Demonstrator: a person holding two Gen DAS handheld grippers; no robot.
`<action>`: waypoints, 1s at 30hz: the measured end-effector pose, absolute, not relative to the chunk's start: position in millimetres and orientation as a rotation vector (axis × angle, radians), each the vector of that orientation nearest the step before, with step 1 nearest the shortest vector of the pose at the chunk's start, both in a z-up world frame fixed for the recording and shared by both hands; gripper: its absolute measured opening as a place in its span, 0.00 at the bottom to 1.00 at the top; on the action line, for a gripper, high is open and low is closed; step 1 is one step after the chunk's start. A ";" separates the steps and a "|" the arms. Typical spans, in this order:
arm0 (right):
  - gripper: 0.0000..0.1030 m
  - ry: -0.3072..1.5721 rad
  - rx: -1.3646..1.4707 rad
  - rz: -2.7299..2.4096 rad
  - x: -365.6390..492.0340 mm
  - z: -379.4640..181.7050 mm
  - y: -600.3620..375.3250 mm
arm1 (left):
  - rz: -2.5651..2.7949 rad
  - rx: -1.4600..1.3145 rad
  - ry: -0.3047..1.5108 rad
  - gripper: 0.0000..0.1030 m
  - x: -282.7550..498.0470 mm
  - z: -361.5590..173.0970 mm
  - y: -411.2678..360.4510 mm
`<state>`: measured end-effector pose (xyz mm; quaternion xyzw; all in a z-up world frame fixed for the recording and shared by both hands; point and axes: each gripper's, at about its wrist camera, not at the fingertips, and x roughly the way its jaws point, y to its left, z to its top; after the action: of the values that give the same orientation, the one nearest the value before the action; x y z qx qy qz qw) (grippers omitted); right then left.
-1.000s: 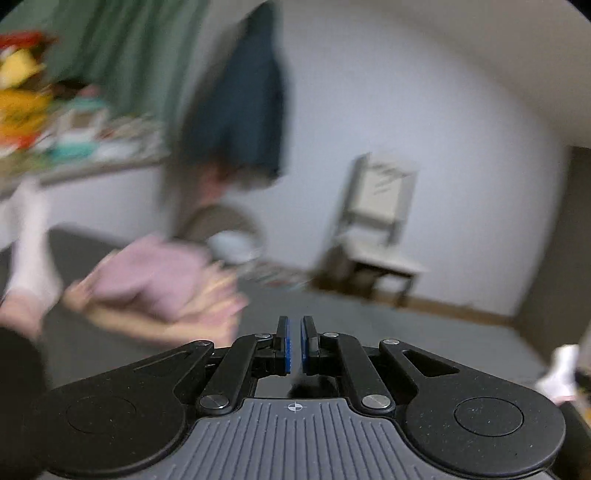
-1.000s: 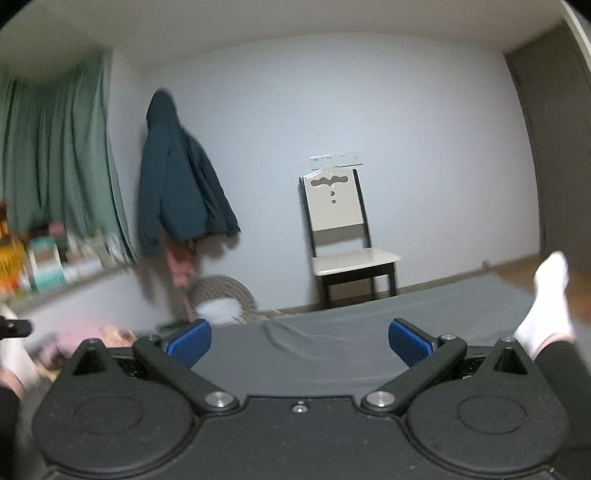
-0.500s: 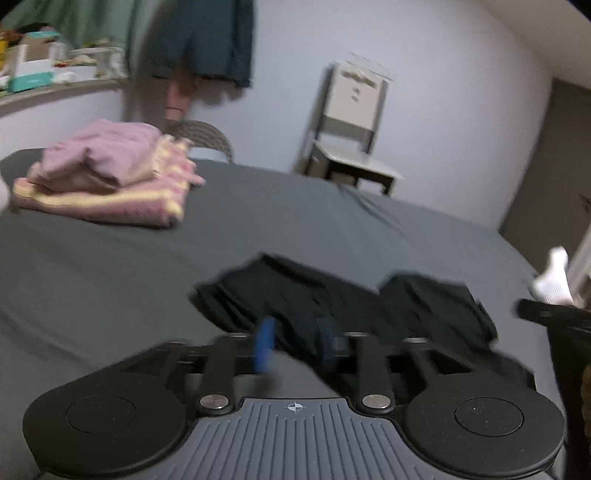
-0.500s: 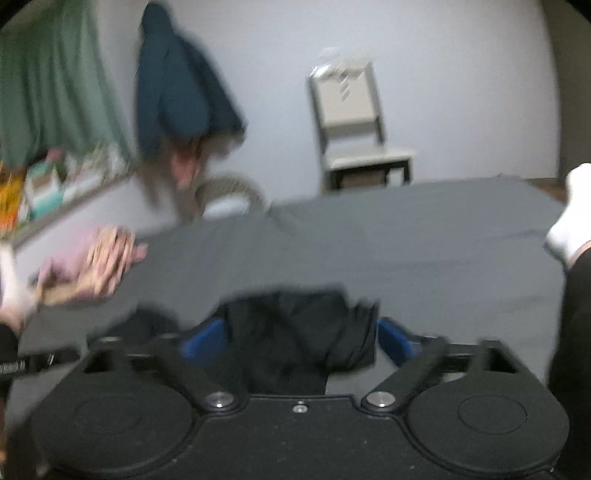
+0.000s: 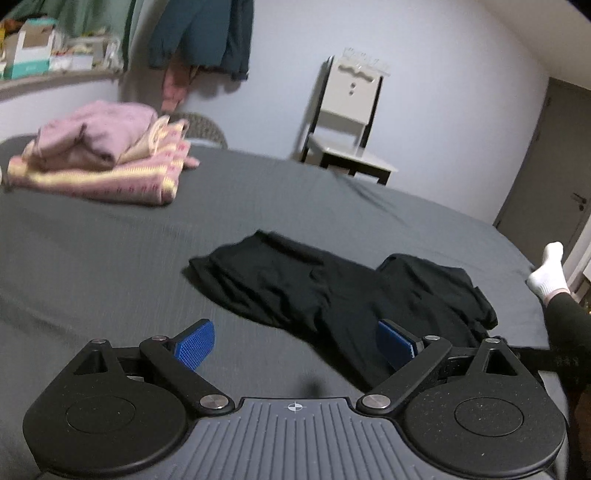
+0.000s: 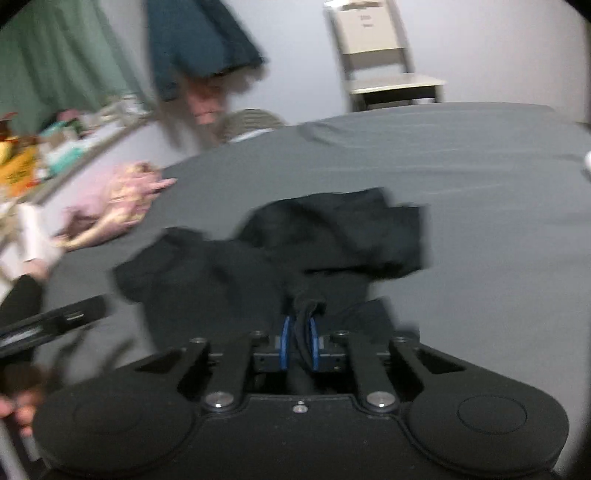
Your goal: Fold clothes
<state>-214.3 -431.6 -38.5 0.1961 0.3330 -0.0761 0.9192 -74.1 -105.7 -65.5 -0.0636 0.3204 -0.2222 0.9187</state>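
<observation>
The left wrist view looks low across the grey bed (image 5: 110, 258) toward the far wall. The right wrist view sits closer and looks down. Both see the black clothes (image 5: 332, 288) and chair (image 6: 373, 48)

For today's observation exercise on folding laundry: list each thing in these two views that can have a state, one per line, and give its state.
left gripper: open, empty, above the bed
right gripper: shut on the black garment
black garment: unfolded, rumpled, lying on the bed
pink clothes: folded, stacked on the bed
dark jacket: hanging on the wall
chair: upright, seat bare
door: closed
</observation>
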 end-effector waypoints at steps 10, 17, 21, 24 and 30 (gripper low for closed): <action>0.06 0.747 0.223 0.209 -221.7 -35.1 -327.1 | -0.508 -0.136 0.637 0.92 -91.2 -61.1 -99.2; 0.65 0.572 0.188 -0.036 -248.3 -5.3 -335.0 | -0.525 -0.194 0.651 0.92 -90.1 -61.7 -91.4; 0.52 0.662 0.308 -0.113 -245.5 -17.2 -357.5 | -0.540 -0.178 0.641 0.92 -90.3 -61.6 -95.1; 0.36 0.690 0.361 -0.107 -241.8 -22.3 -363.8 | -0.553 -0.157 0.635 0.92 -90.3 -59.9 -98.8; 0.05 0.727 0.346 0.068 -229.6 -32.9 -338.8 | -0.566 -0.218 0.663 0.92 -84.5 -56.0 -90.1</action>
<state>-229.6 -338.8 -32.9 0.1682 0.3539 0.0329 0.9195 -84.5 -90.1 -56.0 -0.1051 0.3205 -0.2734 0.9008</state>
